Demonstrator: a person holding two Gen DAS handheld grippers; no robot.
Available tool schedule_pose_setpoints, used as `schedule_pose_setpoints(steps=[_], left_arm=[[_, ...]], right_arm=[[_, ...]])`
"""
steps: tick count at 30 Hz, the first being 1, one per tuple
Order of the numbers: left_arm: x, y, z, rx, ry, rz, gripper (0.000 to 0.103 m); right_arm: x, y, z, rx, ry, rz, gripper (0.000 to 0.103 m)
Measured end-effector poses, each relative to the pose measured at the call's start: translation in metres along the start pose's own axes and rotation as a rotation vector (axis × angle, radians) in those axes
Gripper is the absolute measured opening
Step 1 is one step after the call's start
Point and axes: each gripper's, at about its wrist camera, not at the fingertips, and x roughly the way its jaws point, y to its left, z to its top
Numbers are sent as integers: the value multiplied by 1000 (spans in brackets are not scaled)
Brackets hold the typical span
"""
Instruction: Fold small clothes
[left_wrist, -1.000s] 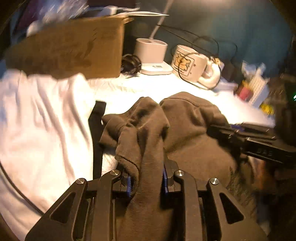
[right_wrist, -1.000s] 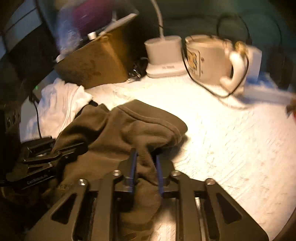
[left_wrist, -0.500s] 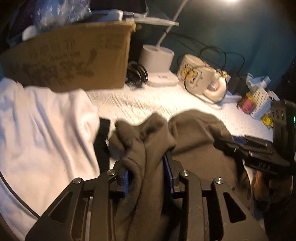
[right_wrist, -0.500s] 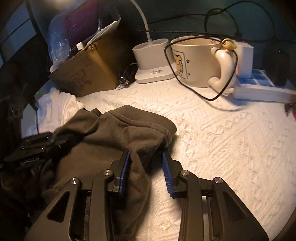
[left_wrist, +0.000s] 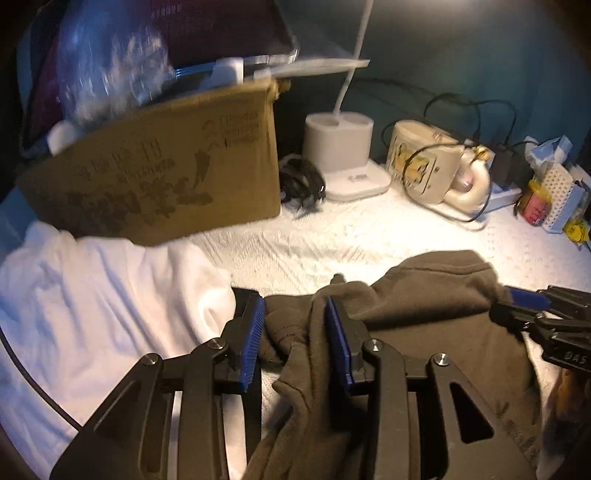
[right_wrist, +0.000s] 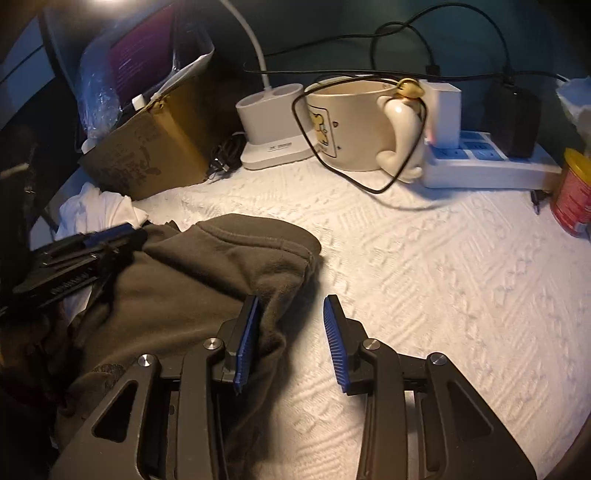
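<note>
Where both tools had pinched the dark brown garment (left_wrist: 424, 332) half a second earlier, each now stood with its blue pads spread wide. Cloth still draped between the left tool (left_wrist: 295, 339) pads, unclamped; the right tool (right_wrist: 291, 341) touched the garment's edge only with its left pad. The garment lay bunched, doubled over, on the white textured counter (right_wrist: 443, 277), beside a white cloth (left_wrist: 103, 302). Judging by this, one fold had just been released and needed smoothing.

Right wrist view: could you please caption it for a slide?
Open right gripper beside the dark garment on the white textured cloth.
</note>
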Motion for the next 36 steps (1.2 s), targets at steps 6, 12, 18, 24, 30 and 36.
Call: schedule_pose_setpoints(steps=[6,12,18,24,30,36], left_arm=[[-42,-9,-12,-15,-62,-62,36],[-69,-14,-38,-1,-51,-84,36],[-74,-14,-64,10,0,-103,36],[-80,-7,-89,-11,32,-122,36],[-87,3,-109,-39,36,-124,36],[-95,11,-124,-59,28,-127,36]], right_arm=[[-18,-1,-6,10,-7,-36,37],[-34,-3,-22,26,-13,-80,37],[-55,8,-44,29,-15,-37,37],[-73,29,-74,18,-4,9,37],[-77,51,-106,4,26,28,35],[-89,70,-137,47,15,40,15]])
